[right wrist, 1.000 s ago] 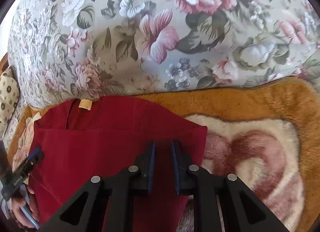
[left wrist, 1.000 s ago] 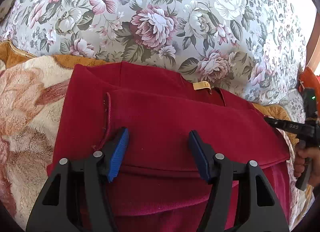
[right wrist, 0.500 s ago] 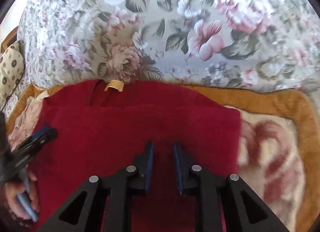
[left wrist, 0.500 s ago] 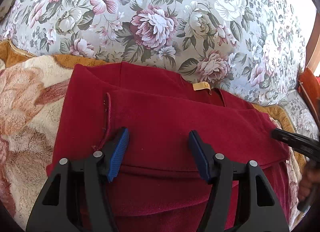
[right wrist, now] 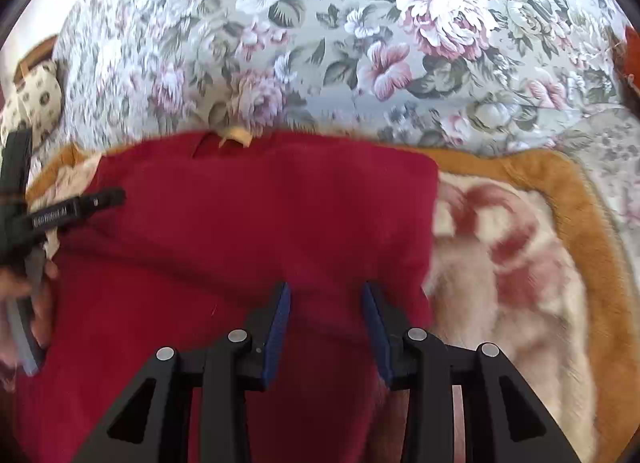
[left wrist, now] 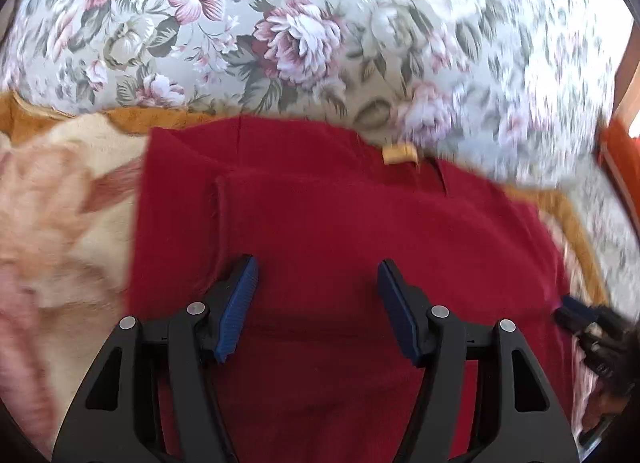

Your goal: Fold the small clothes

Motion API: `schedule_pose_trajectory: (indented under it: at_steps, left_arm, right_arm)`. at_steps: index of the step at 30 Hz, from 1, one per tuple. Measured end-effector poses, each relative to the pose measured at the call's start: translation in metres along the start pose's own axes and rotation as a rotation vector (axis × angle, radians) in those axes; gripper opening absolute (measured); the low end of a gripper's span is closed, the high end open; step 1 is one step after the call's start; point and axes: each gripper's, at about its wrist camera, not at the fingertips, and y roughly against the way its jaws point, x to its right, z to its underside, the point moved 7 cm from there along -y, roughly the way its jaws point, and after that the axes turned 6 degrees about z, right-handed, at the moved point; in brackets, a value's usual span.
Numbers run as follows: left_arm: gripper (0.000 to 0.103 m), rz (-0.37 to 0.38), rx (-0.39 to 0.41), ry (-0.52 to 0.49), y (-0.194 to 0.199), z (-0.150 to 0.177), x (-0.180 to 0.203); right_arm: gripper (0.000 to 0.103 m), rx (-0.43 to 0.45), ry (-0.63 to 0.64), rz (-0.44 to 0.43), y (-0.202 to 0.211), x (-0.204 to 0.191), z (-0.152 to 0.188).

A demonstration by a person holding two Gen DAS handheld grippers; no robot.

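A dark red garment (left wrist: 340, 223) lies partly folded on a plush blanket, a tan label (left wrist: 400, 154) at its collar. It also shows in the right wrist view (right wrist: 260, 223). My left gripper (left wrist: 318, 287) is open above the garment's near half, holding nothing. My right gripper (right wrist: 325, 307) is open over the garment near its right edge, holding nothing. The right gripper shows at the right edge of the left wrist view (left wrist: 576, 315). The left gripper shows at the left of the right wrist view (right wrist: 76, 207).
The blanket (right wrist: 520, 263) is cream with reddish patterns and an orange border. A floral cushion (left wrist: 300, 31) rises behind it. A spotted pillow (right wrist: 36, 103) sits at far left in the right wrist view. An orange-red object (left wrist: 620, 151) is at the right.
My right gripper has opened from nearly shut and shifted left along the garment. The left gripper stays open and has moved slightly.
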Motion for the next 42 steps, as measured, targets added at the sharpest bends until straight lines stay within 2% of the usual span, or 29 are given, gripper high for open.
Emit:
schedule_pose_trajectory:
  at_steps: [3, 5, 8, 11, 14, 16, 18, 21, 23, 26, 29, 32, 34, 37, 39, 41, 42]
  left_arm:
    - [0.064, 0.005, 0.006, -0.01, 0.051, 0.023, 0.0]
    - [0.075, -0.009, 0.024, -0.027, 0.086, 0.049, -0.003]
    - [0.077, -0.04, 0.016, -0.057, 0.125, 0.098, -0.009]
    - [0.077, 0.0, -0.001, -0.049, 0.153, 0.145, -0.013]
    - [0.077, 0.049, -0.019, -0.002, 0.171, 0.185, -0.016]
    - [0.077, 0.093, -0.018, 0.029, 0.179, 0.199, -0.013]
    - [0.077, 0.142, -0.012, 0.049, 0.185, 0.213, -0.011]
    - [0.077, 0.196, -0.039, 0.059, 0.18, 0.235, -0.01]
    - [0.077, 0.205, -0.06, 0.085, 0.174, 0.245, -0.013]
    - [0.077, 0.224, -0.015, 0.099, 0.178, 0.253, -0.011]
    - [0.077, 0.265, -0.012, 0.147, 0.177, 0.264, -0.011]
    - [0.077, 0.344, -0.077, 0.224, 0.165, 0.276, -0.013]
    - [0.077, 0.365, -0.072, 0.256, 0.165, 0.277, -0.017]
    - [0.064, 0.377, -0.027, 0.269, 0.175, 0.268, -0.019]
    - [0.063, 0.397, -0.01, 0.293, 0.181, 0.264, -0.019]
    - [0.045, 0.391, -0.011, 0.303, 0.183, 0.262, -0.018]
    - [0.04, 0.39, -0.023, 0.306, 0.181, 0.264, -0.017]
  right_arm:
    - [0.037, -0.01, -0.012, -0.061, 0.043, 0.004, 0.034]
    - [0.037, -0.029, -0.013, -0.09, 0.067, 0.004, 0.066]
    - [0.037, -0.051, -0.045, -0.154, 0.097, 0.004, 0.117]
    - [0.038, -0.079, -0.107, -0.205, 0.112, 0.003, 0.159]
    - [0.038, -0.148, -0.209, -0.264, 0.112, 0.002, 0.198]
    - [0.038, -0.155, -0.237, -0.299, 0.112, -0.001, 0.215]
    - [0.038, -0.121, -0.226, -0.331, 0.117, -0.008, 0.224]
    - [0.038, -0.148, -0.193, -0.381, 0.112, -0.019, 0.233]
    - [0.041, -0.156, -0.187, -0.418, 0.11, -0.022, 0.234]
    - [0.04, -0.151, -0.18, -0.484, 0.112, -0.027, 0.233]
    - [0.039, -0.108, -0.172, -0.528, 0.118, -0.029, 0.231]
    - [0.036, -0.114, -0.199, -0.541, 0.115, -0.027, 0.233]
    - [0.034, -0.128, -0.204, -0.535, 0.112, -0.025, 0.234]
    - [0.034, -0.139, -0.2, -0.532, 0.11, -0.026, 0.234]
    - [0.034, -0.138, -0.212, -0.543, 0.111, -0.024, 0.234]
    - [0.034, -0.126, -0.22, -0.562, 0.114, -0.022, 0.232]
    - [0.034, -0.113, -0.224, -0.583, 0.117, -0.022, 0.232]
